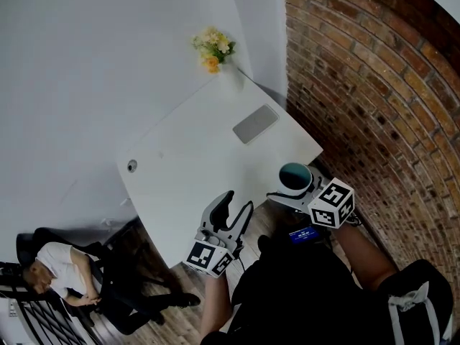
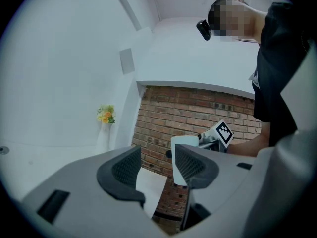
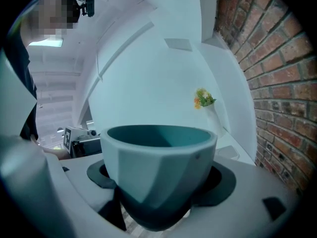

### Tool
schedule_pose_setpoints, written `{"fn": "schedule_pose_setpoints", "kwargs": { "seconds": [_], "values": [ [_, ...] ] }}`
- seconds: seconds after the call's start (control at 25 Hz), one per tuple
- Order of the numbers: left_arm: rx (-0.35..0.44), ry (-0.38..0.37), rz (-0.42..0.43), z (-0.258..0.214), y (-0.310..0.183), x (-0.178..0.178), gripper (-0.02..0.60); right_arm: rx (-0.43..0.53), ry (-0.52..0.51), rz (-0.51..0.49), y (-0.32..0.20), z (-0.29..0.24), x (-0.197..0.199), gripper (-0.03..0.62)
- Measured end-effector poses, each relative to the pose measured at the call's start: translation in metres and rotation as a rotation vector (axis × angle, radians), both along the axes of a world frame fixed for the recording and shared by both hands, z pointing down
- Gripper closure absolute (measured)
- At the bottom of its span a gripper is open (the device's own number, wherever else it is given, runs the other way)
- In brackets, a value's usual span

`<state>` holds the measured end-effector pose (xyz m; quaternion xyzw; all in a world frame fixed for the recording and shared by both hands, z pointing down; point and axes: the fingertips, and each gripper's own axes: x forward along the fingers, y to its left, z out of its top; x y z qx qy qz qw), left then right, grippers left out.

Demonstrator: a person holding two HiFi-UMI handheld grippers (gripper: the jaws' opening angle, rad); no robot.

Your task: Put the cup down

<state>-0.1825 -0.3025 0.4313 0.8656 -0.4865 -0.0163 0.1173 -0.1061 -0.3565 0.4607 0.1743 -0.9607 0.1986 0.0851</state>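
Right gripper (image 1: 293, 191): jaws clamped on upright white cup with teal inside (image 3: 158, 157) | Cup: at white table's (image 1: 187, 164) near edge, by right corner | Left gripper (image 2: 157, 165): jaws apart, nothing between them

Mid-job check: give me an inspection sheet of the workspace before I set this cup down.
Surface: white table, no spills seen.
Job's things: cup, teal inside, upright, held at the table's near right edge; it looks not yet set down.
Clutter: grey flat pad and flowers toward the far corner; small round fitting near the left edge.
Grippers: right gripper shut on the cup; left gripper open and empty, over the near edge.
Cables: nothing seen.
Surroundings: brick wall on the right; seated person beyond the table's left side.
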Motion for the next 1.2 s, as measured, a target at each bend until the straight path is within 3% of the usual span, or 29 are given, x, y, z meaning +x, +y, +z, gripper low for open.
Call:
{"fn": "schedule_pose_setpoints", "kwargs": {
  "seconds": [0.28, 0.64, 1.0, 1.2],
  "values": [
    [-0.016, -0.014, -0.008, 0.002, -0.023, -0.009, 0.359, 0.003, 0.027, -0.039, -0.030, 0.015, -0.014, 0.183],
    [-0.024, -0.056, -0.041, 0.004, -0.072, -0.036, 0.359, 0.058, 0.081, -0.102, -0.123, 0.054, -0.055, 0.183],
    [-0.077, -0.026, -0.124, 0.033, -0.088, -0.058, 0.359, -0.039, -0.030, -0.019, -0.217, 0.104, -0.111, 0.183],
    [-0.102, -0.023, -0.168, 0.041, -0.079, -0.070, 0.360, -0.065, -0.029, 0.024, -0.253, 0.126, -0.135, 0.183]
  ]
}}
